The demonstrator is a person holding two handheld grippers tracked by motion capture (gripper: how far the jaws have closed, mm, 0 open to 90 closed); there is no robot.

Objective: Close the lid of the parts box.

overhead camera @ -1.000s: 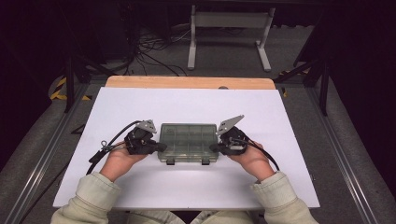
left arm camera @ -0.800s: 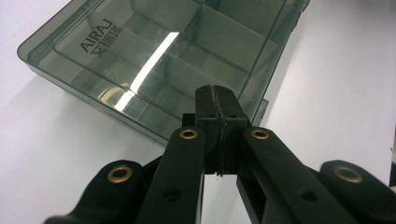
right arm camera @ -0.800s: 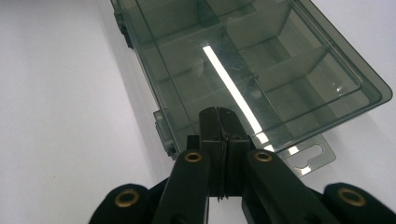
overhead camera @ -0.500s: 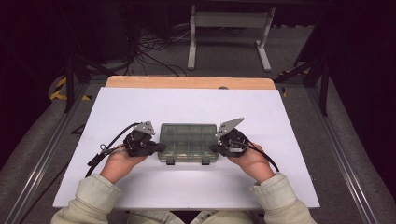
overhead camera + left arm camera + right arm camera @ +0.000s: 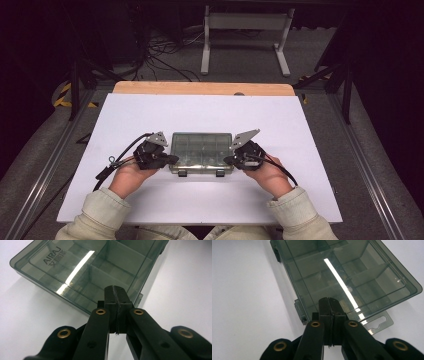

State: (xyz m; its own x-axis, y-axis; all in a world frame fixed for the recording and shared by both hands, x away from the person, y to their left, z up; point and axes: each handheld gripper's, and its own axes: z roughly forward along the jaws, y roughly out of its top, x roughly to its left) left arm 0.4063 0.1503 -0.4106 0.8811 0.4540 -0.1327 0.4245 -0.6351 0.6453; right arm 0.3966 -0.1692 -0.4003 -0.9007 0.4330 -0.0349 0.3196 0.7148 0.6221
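smoky clear plastic compartment box looks light, stiff and slick; both the left gripper and right gripper are pressed together at its short ends, so take hold by the rims.

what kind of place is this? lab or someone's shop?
Most likely a lab recording rig. A white sheet covers the table, aluminium rails run along its sides, loose cables lie on the floor behind, and the surroundings are dark. Both shut grippers flank a clear compartment box.
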